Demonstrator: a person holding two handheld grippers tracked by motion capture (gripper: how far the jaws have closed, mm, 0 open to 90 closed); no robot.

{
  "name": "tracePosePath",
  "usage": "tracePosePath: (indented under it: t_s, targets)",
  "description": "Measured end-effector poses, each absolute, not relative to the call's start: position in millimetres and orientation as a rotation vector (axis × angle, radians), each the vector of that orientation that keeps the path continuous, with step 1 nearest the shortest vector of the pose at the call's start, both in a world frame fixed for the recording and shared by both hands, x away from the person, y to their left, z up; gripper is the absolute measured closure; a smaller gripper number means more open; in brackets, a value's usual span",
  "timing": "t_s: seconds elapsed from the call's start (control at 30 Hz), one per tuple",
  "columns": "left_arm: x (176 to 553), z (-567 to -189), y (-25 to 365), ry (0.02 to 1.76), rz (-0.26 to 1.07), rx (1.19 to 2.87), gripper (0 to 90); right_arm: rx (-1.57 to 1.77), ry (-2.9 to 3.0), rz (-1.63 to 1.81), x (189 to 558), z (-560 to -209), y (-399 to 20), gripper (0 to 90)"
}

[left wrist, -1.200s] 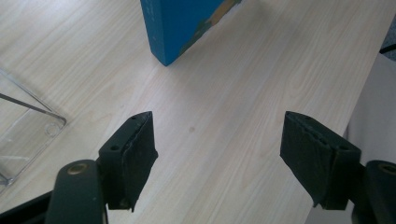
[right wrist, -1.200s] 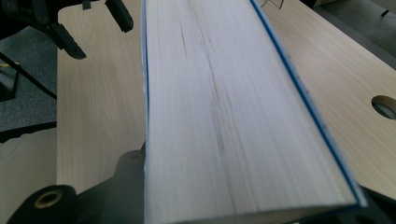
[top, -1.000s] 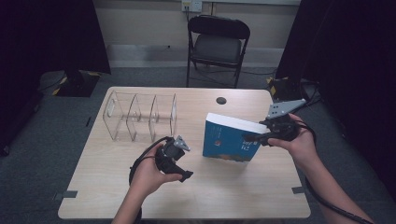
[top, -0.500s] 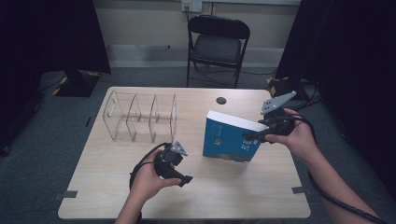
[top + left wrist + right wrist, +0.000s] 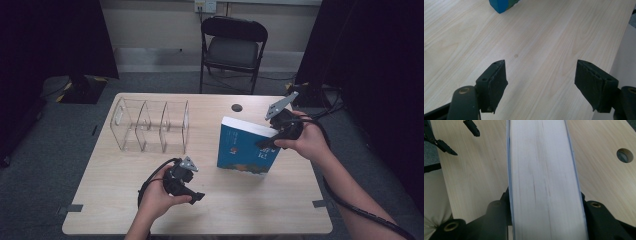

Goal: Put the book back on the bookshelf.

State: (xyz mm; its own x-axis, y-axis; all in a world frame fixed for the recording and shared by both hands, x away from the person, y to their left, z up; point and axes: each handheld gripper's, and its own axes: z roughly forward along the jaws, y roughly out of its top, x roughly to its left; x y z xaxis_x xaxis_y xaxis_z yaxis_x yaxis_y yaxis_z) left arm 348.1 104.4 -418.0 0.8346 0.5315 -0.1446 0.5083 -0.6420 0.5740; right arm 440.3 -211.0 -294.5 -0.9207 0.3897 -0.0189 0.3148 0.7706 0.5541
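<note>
A thick blue book (image 5: pixel 247 147) stands on its lower edge on the wooden table (image 5: pixel 115 200), right of centre and leaning back. My right gripper (image 5: pixel 269 142) is shut on its upper right part. In the right gripper view the white page edge of the book (image 5: pixel 544 170) runs up between the two jaws, which press on both covers. My left gripper (image 5: pixel 194 192) hovers low near the table's front edge, open with nothing between its fingers. In the left gripper view the left gripper (image 5: pixel 541 82) points at bare wood, and a corner of the book (image 5: pixel 501 5) shows at the top.
A clear acrylic organizer (image 5: pixel 150 125) with three compartments stands at the back left of the table. A round cable hole (image 5: pixel 237 107) lies behind the book. A black folding chair (image 5: pixel 232 50) stands beyond the far edge. The table's right edge runs close to the left gripper's right jaw.
The left hand has sunk toward the table's front edge, its jaws still open. The right gripper has shifted slightly up and left, with the book in it now more upright.
</note>
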Motion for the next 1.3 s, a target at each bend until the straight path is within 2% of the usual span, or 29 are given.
tracePosePath:
  t_s: [0.5,0.9,1.3]
  targets:
    - [347,-418,106,0.761,0.038,2.373,26.8,0.616,2.876,0.73,442,-304,-198,51.0]
    - [347,-418,108,0.76,0.042,2.376,26.5,0.601,2.885,0.686,438,-305,-196,58.5]
    - [350,-423,112,0.789,0.035,2.363,25.9,0.562,2.859,0.683,429,-305,-193,60.1]
